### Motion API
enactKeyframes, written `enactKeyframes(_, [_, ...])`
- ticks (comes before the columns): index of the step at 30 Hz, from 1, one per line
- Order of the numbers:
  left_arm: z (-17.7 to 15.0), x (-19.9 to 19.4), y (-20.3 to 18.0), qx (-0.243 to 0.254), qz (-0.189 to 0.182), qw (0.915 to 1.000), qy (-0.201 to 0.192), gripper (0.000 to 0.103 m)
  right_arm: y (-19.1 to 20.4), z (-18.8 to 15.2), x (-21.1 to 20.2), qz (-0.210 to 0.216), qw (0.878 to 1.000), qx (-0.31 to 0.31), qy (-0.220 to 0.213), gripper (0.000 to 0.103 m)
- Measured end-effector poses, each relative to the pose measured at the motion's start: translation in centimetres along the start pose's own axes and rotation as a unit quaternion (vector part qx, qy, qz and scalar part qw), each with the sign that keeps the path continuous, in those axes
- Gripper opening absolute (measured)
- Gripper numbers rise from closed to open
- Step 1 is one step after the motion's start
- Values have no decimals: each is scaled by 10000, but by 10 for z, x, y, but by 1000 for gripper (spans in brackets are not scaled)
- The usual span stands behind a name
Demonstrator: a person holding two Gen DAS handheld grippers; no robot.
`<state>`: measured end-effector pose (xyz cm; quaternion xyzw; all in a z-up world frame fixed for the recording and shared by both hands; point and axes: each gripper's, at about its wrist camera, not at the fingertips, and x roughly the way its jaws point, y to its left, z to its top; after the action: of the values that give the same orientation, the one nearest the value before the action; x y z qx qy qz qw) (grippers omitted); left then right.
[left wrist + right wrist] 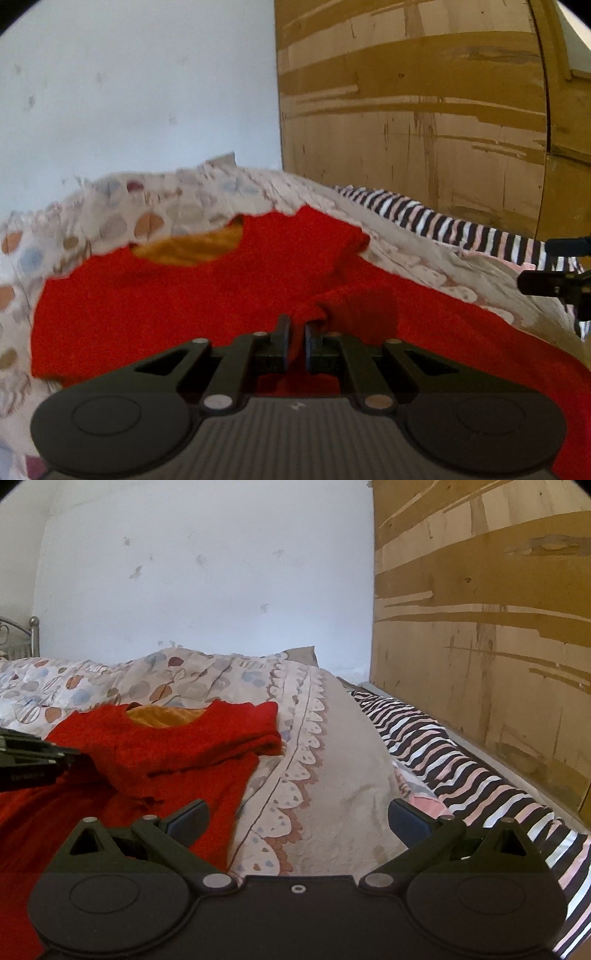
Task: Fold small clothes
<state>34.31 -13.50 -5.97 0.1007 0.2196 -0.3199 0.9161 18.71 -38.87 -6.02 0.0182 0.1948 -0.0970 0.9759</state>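
two wrist-camera views over a bed w/ a pale patterned quilt (332,775), printed w/ round leaf shapes in blue, orange and brown and a scalloped border.

a small red knitted garment (184,295) w/ an orange-yellow inner lining showing at the neckline lies spread on the quilt, neck opening toward the far white wall (129,92). its sleeve on the right in both views is folded over onto the body, making a thicker layer near the shoulder.

left gripper (295,332), black, two fingers: clenched tight on a bunched fold of the red fabric, which puckers up just past the fingertips at the garment's middle. the pads show only a narrow slit w/ red cloth in it.

right gripper (295,818), black w/ dark blue pads: released, fingers spread wide, nothing between them. it hangs over the quilt's scalloped border, just beside the garment's right edge; its left finger overlaps the red cloth in view, contact can't be told.

a black, white and pink striped cloth (461,768) lies along the bed's right side, next to a worn brown wooden panel (480,627) w/ peeling veneer. a metal bed frame post (33,627) shows at far left in the right wrist view.
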Motion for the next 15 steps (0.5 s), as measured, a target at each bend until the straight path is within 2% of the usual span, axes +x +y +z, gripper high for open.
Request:
enactKeyframes(2, [-1, -2, 1, -40, -31, 9999, 90, 9, 3, 0, 2, 34, 10000, -18, 35, 103])
enactKeyframes(5, [-5, -9, -2, 26, -138, 9994, 302, 20, 8, 0, 5, 109, 9999, -43, 88, 103])
enactKeyframes(7, [-9, -15, -6, 114, -323, 9985, 431, 42, 11, 1, 6, 168, 9998, -64, 108, 103])
enactKeyframes(9, [-16, -24, -12, 274, -480, 9972, 499, 53, 16, 2, 8, 250, 9996, -94, 135, 103])
enactKeyframes(12, [-26, -35, -20, 535, -507, 9953, 634, 57, 25, 4, 12, 397, 9988, -199, 195, 103])
enactKeyframes(14, [-29, -44, -20, 538, -439, 9953, 671, 68, 32, 5, 18, 516, 9978, -309, 295, 103])
enactKeyframes(15, [-30, -49, -19, 492, -365, 9958, 674, 80, 35, 6, 21, 576, 9971, -344, 353, 103])
